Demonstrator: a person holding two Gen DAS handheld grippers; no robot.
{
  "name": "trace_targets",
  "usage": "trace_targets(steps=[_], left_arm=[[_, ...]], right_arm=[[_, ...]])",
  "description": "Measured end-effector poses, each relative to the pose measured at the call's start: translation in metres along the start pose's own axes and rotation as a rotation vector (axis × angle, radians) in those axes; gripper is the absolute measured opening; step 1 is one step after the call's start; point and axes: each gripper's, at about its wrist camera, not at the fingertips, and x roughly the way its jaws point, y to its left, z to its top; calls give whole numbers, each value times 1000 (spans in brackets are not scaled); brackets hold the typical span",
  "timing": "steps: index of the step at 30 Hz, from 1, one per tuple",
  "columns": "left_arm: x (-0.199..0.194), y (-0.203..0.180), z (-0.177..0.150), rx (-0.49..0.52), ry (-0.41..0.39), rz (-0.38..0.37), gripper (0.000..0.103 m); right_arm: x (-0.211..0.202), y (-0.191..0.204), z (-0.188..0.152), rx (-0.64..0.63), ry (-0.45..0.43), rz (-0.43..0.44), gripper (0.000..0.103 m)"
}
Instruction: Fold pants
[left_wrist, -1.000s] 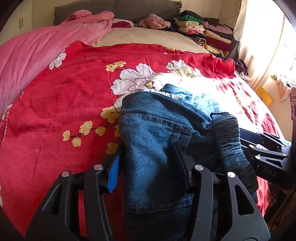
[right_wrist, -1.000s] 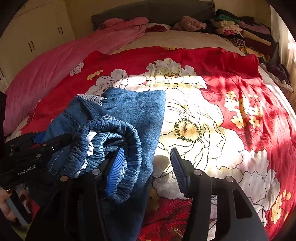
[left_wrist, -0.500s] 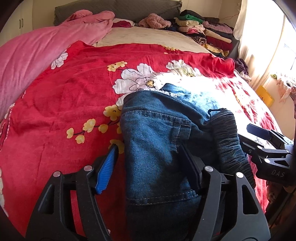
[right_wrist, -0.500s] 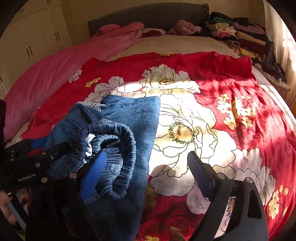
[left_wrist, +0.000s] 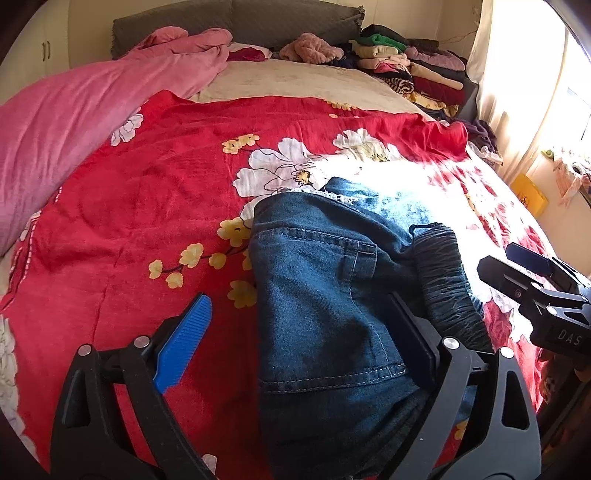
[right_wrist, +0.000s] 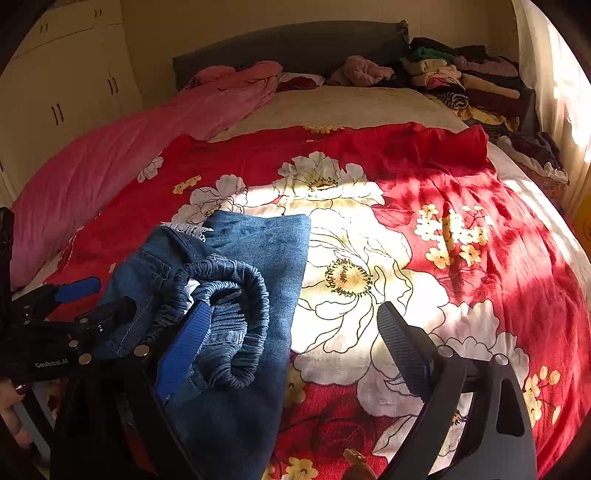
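Both grippers let go; L gripper (left_wrist: 299, 325) opening astride jeans (left_wrist: 325, 295).

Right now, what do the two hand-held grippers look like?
Both look alike: black frames with triangular cut-outs and silver bolts. The left hand-held gripper has one ribbed blue pad and one dark pad; so has the right hand-held gripper. White lettering marks their sides.

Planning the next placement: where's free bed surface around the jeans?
Free: red floral bedspread right of the folded blue denim jeans, and left of them toward the pink quilt. Crowded: stacked folded clothes at the headboard's right corner.
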Motion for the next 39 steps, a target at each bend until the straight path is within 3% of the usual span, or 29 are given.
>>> trace_targets(steps=[2,16,31,39], left_arm=[[-5,0,1,-4,-10,2,93],[-61,-8,-5,12,-101,20,93],[-119,-19,-43,12,-167,10,94],[-133,-10,-66,26,-156,28,94]], right_arm=[[-5,2,0,-4,-10,5,99],[-70,12,-4,4,-128,41,99],[-138,29,-39,-48,-194,31,99],[-153,42,-64,-67,-202,35,99]])
